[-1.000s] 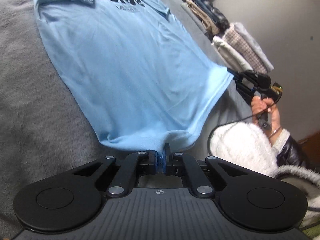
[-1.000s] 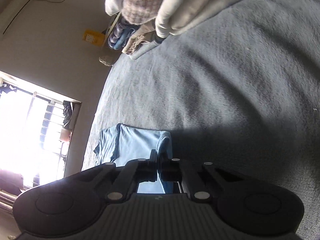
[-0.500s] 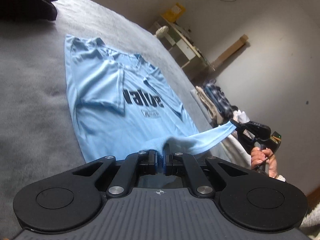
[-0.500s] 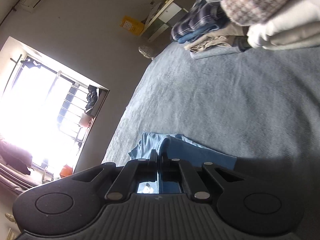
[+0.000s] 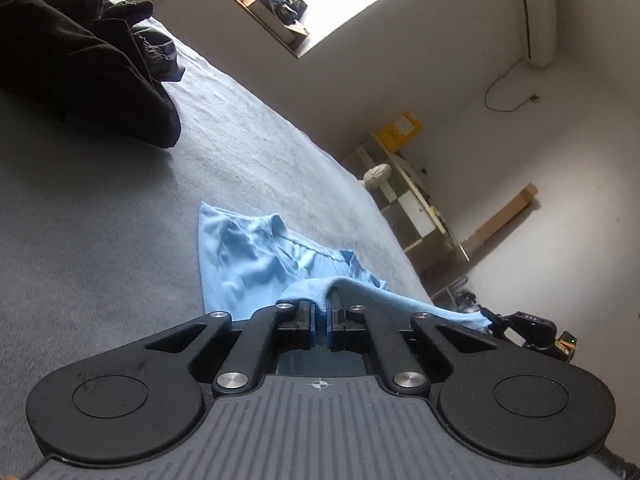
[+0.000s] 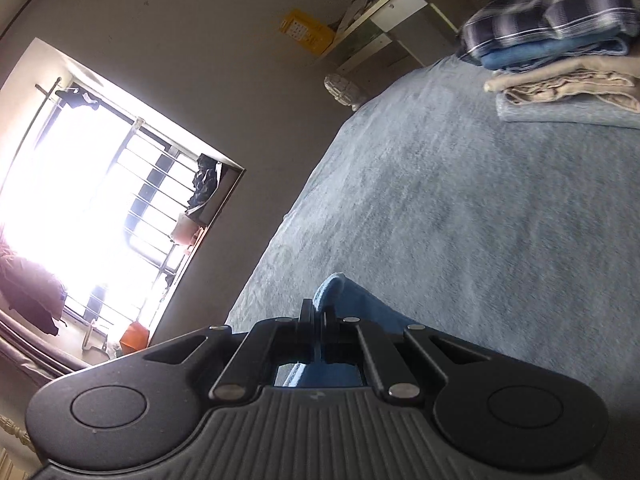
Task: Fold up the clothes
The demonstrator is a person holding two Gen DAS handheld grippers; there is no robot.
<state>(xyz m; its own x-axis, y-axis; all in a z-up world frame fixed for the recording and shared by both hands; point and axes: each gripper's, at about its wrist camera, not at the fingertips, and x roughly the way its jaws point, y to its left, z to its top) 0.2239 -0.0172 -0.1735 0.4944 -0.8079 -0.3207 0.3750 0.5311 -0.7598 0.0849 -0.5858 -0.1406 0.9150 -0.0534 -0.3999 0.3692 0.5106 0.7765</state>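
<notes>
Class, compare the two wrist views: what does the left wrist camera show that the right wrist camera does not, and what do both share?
Only the left wrist view shows the dark clothes heap, the air conditioner, the shirt's collar end lying on the bed, and the right gripper from outside. Only the right wrist view shows the folded clothes stack. Both show the light blue T-shirt pinched in shut jaws, the grey bed cover, the window and the yellow box.
</notes>
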